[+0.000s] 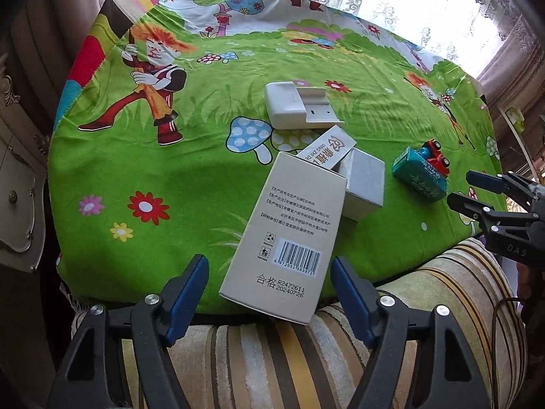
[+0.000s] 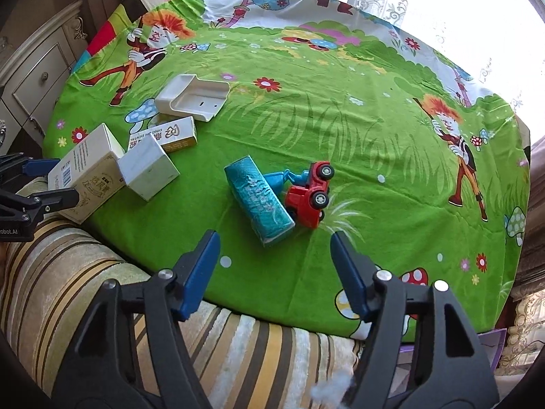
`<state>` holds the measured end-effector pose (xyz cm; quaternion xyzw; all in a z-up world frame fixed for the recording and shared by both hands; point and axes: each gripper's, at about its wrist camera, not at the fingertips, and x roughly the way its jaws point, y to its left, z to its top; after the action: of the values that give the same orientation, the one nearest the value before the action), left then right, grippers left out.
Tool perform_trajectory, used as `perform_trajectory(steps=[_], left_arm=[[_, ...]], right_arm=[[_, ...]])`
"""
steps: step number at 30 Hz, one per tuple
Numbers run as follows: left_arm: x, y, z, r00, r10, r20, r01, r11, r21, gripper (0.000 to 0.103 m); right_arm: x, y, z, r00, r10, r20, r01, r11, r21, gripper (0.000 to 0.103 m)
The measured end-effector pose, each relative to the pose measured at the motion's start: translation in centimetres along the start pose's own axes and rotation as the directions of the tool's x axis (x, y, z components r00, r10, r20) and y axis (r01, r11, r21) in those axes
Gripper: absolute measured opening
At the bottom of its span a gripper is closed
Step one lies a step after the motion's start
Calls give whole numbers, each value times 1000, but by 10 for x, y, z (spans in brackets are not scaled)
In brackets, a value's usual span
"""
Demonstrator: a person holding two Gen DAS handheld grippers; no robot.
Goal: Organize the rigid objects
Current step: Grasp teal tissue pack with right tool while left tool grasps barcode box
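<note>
A long grey box with a barcode (image 1: pixel 289 231) lies at the table's near edge, its near end between the fingers of my open left gripper (image 1: pixel 269 266); a gap shows beside the left pad. Against it rest a small white box (image 1: pixel 362 184) and a white-and-gold box (image 1: pixel 327 148). Behind them sits a white plastic holder (image 1: pixel 296 105). A teal packet (image 2: pixel 259 201) leans against a red toy car (image 2: pixel 310 191). My right gripper (image 2: pixel 275 238) stands open just short of the packet's near end, holding nothing.
The round table wears a green cartoon cloth (image 2: pixel 340 119). A striped cushion (image 2: pixel 102 289) runs along its near edge under both grippers. A pale cabinet (image 2: pixel 37 78) stands at the left, and curtains and a bright window lie behind.
</note>
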<state>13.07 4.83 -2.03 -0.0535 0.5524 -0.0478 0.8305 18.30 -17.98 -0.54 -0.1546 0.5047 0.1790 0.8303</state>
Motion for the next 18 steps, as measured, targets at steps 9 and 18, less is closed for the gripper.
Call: perform_trajectory(steps=[9, 18], left_arm=[[4, 1, -2, 1000, -25, -3, 25, 1000, -9, 62], [1, 1, -5, 999, -30, 14, 30, 999, -12, 60]], right_arm=[[28, 8, 17, 999, -1, -39, -1, 999, -55, 48], [41, 15, 16, 994, 82, -77, -86, 995, -49, 33]])
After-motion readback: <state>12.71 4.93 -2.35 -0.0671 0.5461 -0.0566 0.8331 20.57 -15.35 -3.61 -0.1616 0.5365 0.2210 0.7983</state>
